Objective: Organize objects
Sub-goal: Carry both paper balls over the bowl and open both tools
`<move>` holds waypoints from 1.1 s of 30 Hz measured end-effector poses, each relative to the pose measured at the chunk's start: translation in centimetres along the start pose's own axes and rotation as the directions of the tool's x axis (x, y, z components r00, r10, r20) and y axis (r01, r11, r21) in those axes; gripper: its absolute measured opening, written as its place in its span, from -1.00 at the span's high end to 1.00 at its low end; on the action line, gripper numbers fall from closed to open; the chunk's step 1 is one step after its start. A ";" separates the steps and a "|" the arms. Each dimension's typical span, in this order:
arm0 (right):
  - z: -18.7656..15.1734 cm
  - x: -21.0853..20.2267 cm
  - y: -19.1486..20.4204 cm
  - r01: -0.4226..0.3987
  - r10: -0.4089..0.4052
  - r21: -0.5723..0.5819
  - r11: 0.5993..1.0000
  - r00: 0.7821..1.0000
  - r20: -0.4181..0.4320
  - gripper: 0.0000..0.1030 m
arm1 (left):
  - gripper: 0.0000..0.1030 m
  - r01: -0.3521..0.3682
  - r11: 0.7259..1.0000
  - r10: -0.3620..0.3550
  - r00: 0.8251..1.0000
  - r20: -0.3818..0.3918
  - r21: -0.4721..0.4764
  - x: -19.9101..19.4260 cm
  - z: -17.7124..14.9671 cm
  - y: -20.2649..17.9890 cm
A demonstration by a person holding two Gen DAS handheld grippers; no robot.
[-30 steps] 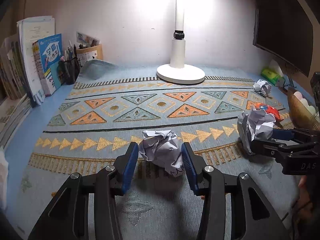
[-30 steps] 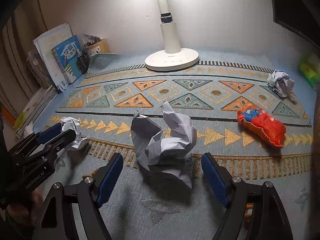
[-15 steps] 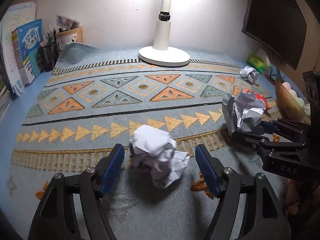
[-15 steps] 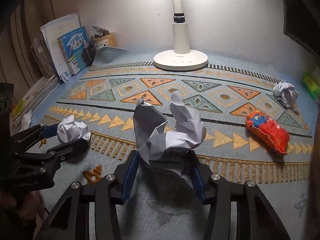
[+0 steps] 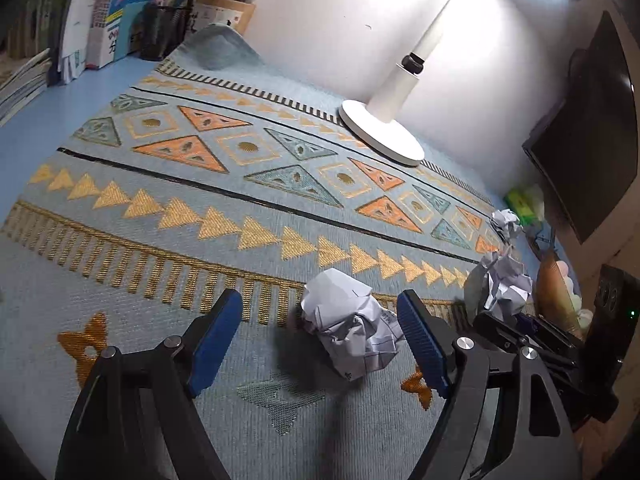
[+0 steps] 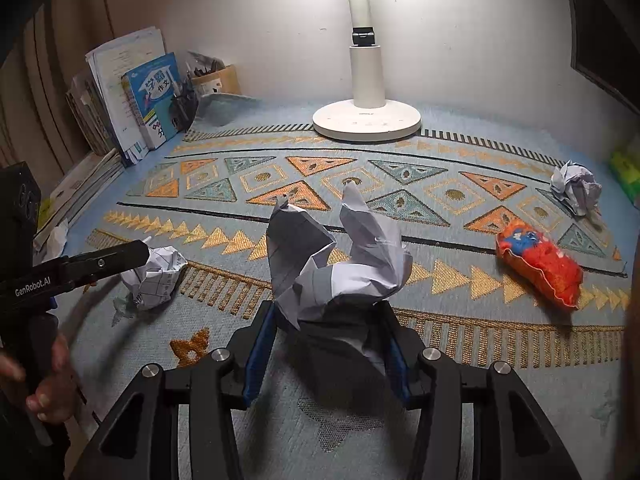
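Mat: a woven cloth (image 6: 460,320) with orange, gold and teal triangles and diamonds, ribbed weave, spread over a blue surface (image 5: 24,136); its far left corner is humped up.
Paper in right gripper: a large crumpled sheet (image 6: 340,268), white with grey shaded folds, two stiff peaks sticking up; its lower part is hidden in shadow between the blue pads.
Right gripper (image 6: 328,356): jaws narrowed onto the large sheet, pads pressing it on both sides, above the near edge of the mat.
Paper by left gripper: a smaller crumpled ball (image 5: 352,332), white with faint printed lines, lying on the mat.
Left gripper (image 5: 320,344): jaws opening wide, the ball between them nearer the right pad; the pads do not press on it.
Third paper ball: a crumpled wad (image 6: 576,188) lying on the mat at the far right, well apart from both grippers.
Snack bag: glossy orange-red packet (image 6: 538,262), puffy, lying flat on the mat.
Lamp: smooth white round base (image 6: 366,122) and column; head cut off in the right wrist view.
Books: upright stack (image 6: 132,96) at far left, beside a pen holder whose contents are hard to make out.
Right edge: a dark screen (image 5: 592,140), partly cut off; a green item (image 5: 520,200) below it is blurred.
Hand: fingers (image 6: 48,380) on the left gripper's handle, blurred.
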State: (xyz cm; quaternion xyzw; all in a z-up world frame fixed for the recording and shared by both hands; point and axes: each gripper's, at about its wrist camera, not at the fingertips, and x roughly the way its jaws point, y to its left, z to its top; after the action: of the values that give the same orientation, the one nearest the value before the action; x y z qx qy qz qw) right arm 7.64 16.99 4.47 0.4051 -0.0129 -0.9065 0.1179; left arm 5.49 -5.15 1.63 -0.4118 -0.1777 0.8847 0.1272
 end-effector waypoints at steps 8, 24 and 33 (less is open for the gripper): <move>0.0 0.0 -0.1 -0.009 0.009 -0.001 1.000 1.000 0.001 0.06 | -0.41 -0.018 0.982 0.020 1.000 -0.011 0.188 0.4 -0.7 -3.4; -0.3 -3.0 -1.6 0.007 -0.014 0.065 0.998 0.995 0.100 0.06 | 0.19 -0.182 0.916 0.155 0.983 0.102 0.358 -0.5 -2.2 -7.4; 0.5 -15.7 -9.1 0.141 -0.180 0.181 0.973 0.958 0.222 0.06 | 0.19 -0.029 0.884 -0.045 0.988 0.147 0.467 -2.8 -1.9 -18.1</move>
State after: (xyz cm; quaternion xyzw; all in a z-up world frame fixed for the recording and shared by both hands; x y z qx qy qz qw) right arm 15.49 29.31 15.21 0.3020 -0.0683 -0.9508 0.0076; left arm 10.16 10.57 10.00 -0.2991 0.0299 0.9299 0.2121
